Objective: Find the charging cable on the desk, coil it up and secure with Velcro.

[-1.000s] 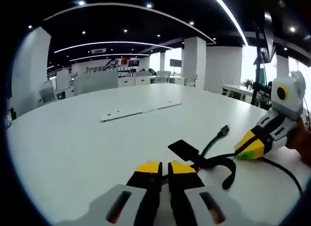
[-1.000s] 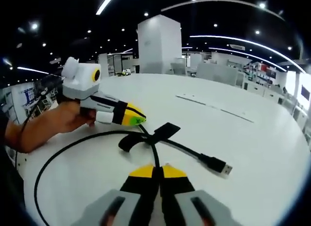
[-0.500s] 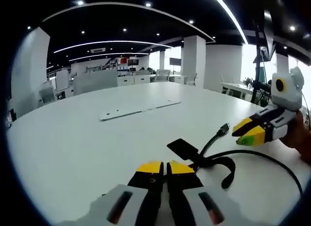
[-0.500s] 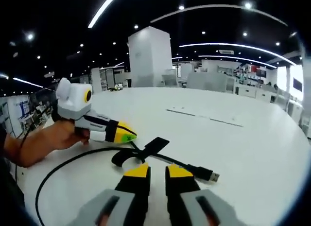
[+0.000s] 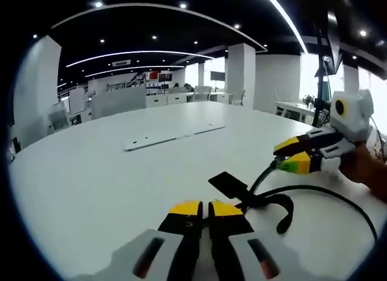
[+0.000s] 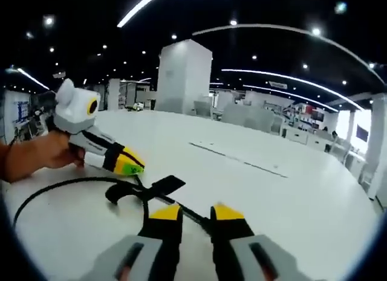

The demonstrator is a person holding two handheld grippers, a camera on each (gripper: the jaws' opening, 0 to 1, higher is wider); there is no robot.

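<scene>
On the white desk lies the black cable, limp and light, with its Velcro strap fanned out near the plug end. Such a cord should bend easily but spring back, so a hold near the strap or plug seems best. The left gripper has its jaws pressed together, apparently on the cable just ahead. The right gripper stands spread over the cord, whose plug its jaws hide.
</scene>
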